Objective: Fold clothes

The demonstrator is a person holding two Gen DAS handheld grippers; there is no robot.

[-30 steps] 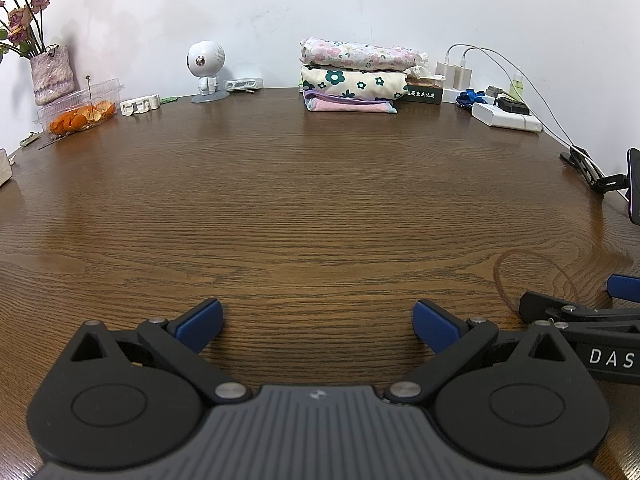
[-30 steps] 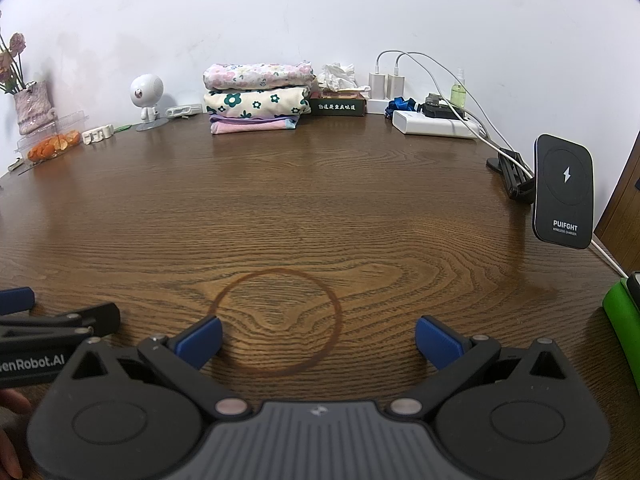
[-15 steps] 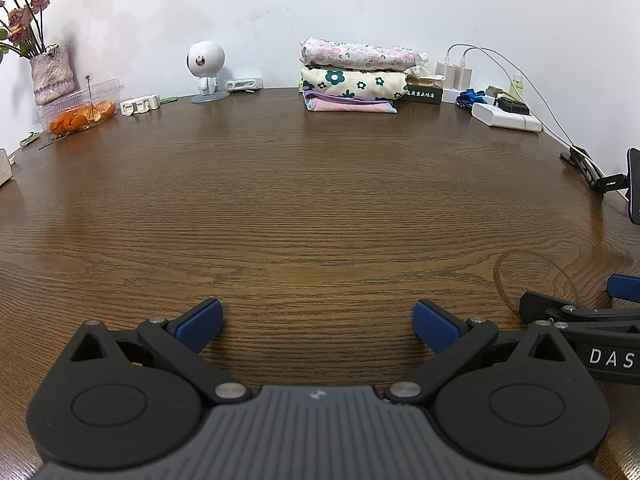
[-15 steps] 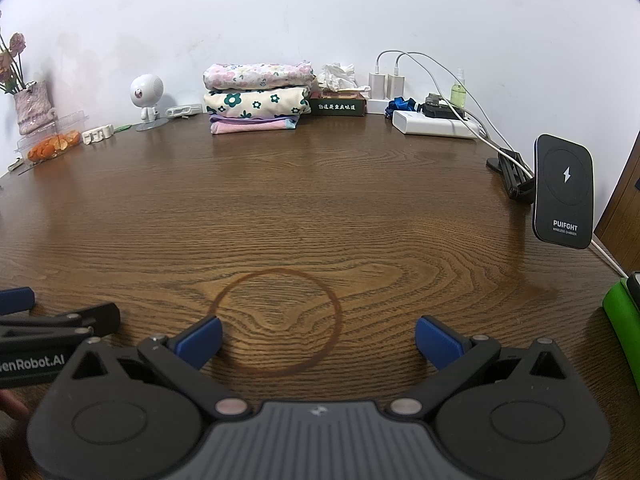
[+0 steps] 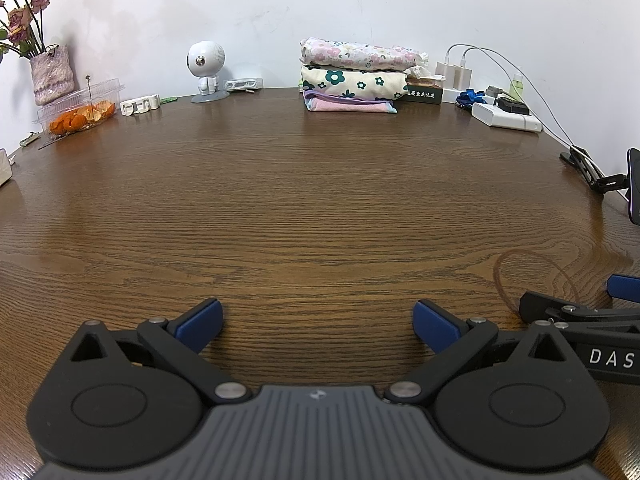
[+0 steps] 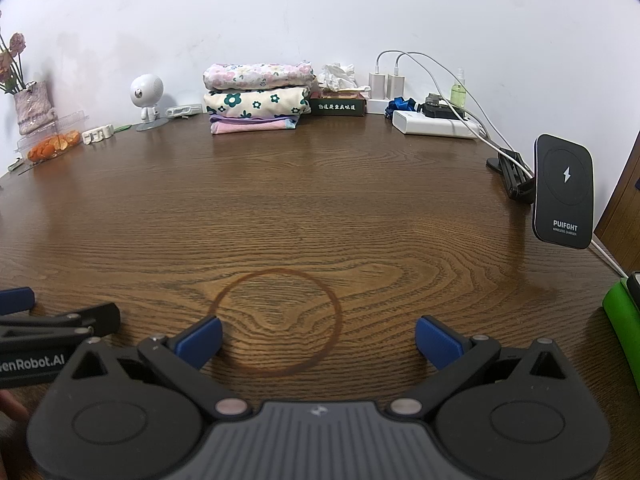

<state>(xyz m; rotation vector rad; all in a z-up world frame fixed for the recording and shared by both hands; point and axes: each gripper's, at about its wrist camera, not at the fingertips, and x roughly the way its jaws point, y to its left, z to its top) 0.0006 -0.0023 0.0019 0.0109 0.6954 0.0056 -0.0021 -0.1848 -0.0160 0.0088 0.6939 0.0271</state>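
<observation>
A stack of folded clothes (image 5: 354, 74) (image 6: 256, 98) sits at the far edge of the wooden table (image 5: 304, 208) (image 6: 360, 208), against the wall: a pink floral piece on top, a cream piece with green flowers under it, pink and purple pieces at the bottom. My left gripper (image 5: 318, 320) rests low over the near side of the table, open, nothing between its blue pads. My right gripper (image 6: 318, 338) is beside it, also open and empty, above a dark ring stain (image 6: 276, 320). Each gripper shows at the edge of the other's view.
Along the back wall stand a small white robot figure (image 5: 206, 70), a flower vase (image 5: 52, 76), a clear box of orange peel (image 5: 80, 108), a tissue box (image 6: 338, 102), chargers and a white power bank (image 6: 434, 128). A black wireless charger stand (image 6: 564, 192) is at the right edge.
</observation>
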